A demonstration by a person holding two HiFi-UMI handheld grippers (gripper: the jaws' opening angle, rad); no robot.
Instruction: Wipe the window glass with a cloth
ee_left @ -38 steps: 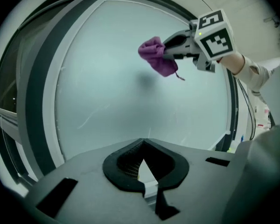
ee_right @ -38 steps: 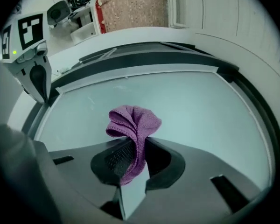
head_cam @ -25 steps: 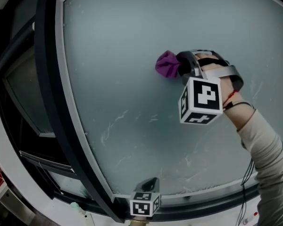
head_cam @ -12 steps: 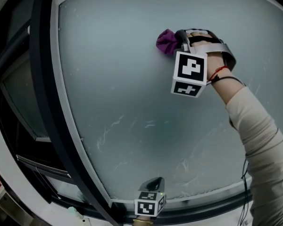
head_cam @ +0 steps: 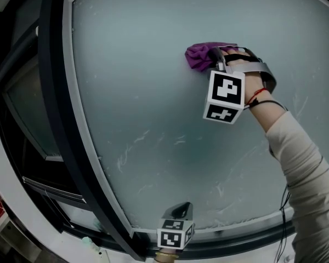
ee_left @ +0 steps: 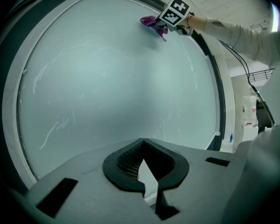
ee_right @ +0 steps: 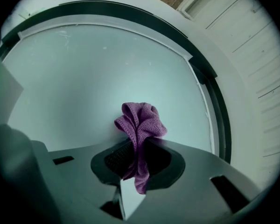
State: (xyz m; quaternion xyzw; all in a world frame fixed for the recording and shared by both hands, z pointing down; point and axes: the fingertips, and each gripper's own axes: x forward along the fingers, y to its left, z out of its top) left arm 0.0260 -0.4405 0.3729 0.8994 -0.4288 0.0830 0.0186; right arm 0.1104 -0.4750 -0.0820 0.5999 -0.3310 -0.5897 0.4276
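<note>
Risen since earlier, right gripper (head_cam: 216, 59) clamps purple cloth (head_cam: 200, 55) in its fingers against window glass (head_cam: 153, 108); left gripper (head_cam: 178, 210) fingers closed, empty. Risk: wiping friction drags cloth free.

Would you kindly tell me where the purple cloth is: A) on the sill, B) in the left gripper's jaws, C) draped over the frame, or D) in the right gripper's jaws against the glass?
D: in the right gripper view, the right gripper has its jaws shut on the purple cloth, which is bunched against the window glass.
</note>
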